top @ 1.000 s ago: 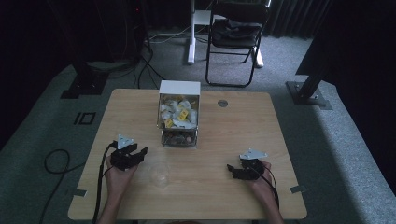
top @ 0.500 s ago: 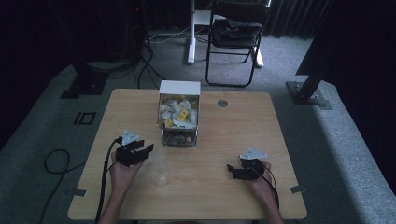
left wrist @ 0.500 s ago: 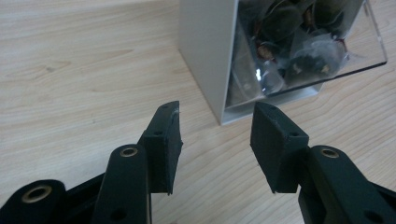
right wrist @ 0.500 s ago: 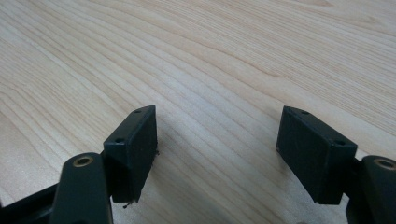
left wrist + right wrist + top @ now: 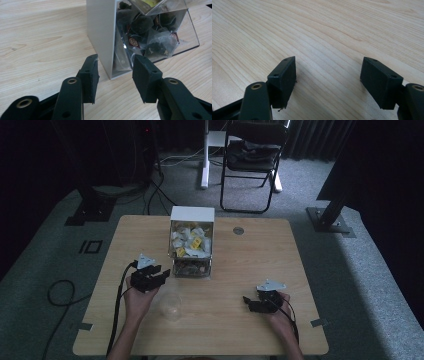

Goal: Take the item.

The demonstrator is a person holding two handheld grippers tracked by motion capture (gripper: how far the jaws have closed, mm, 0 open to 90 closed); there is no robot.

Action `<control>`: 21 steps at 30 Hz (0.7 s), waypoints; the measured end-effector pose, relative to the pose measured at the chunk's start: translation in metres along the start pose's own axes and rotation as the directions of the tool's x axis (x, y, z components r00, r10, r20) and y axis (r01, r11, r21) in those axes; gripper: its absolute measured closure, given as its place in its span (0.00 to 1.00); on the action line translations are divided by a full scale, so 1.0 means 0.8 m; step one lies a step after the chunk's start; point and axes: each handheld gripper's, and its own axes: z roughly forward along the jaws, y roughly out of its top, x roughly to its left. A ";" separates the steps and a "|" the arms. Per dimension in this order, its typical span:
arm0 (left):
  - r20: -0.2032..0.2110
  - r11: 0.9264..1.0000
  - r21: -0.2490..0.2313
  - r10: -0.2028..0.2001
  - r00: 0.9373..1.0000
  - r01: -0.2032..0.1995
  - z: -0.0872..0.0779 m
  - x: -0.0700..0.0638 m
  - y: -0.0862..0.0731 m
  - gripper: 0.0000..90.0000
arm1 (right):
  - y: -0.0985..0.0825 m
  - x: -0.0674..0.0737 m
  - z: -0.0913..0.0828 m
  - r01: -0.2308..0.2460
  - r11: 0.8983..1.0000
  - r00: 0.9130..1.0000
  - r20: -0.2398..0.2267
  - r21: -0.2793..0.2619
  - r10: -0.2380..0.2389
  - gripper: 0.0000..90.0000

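A white dispenser box (image 5: 192, 241) with a clear front stands mid-table, packed with small sachets; dark wrapped sachets (image 5: 150, 32) fill its lower bin. My left gripper (image 5: 159, 278) hovers just left of the box's front corner. Its jaws have just been closing but are still open, with the box's white corner (image 5: 105, 37) showing in the gap and neither pad touching it. In the left gripper view the left gripper (image 5: 116, 65) points at that corner. My right gripper (image 5: 250, 303) rests low over bare wood at the front right, and its jaws (image 5: 328, 68) stand wide open around nothing.
A faint clear round thing, perhaps a glass (image 5: 170, 306), sits on the table (image 5: 240, 330) in front of the box, near my left hand. A round grommet (image 5: 238, 230) lies right of the box. A folding chair (image 5: 252, 160) stands beyond the far edge.
My left gripper has moved forward and to the right, closer to the box's front-left corner. The right gripper has stayed put.
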 end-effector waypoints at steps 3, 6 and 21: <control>0.000 1.000 0.016 -0.004 1.000 0.004 0.008 -0.001 0.004 0.65 | 0.000 0.000 0.000 0.000 1.000 1.000 0.000 0.000 0.000 0.32; 0.004 1.000 0.025 -0.004 1.000 0.004 0.015 -0.003 0.006 0.66 | 0.000 0.000 0.000 0.001 1.000 1.000 0.000 0.000 -0.001 0.32; 0.136 0.998 -0.018 0.068 0.988 -0.066 0.013 -0.016 0.011 0.74 | 0.000 0.000 0.000 0.001 1.000 1.000 0.000 0.000 -0.001 0.32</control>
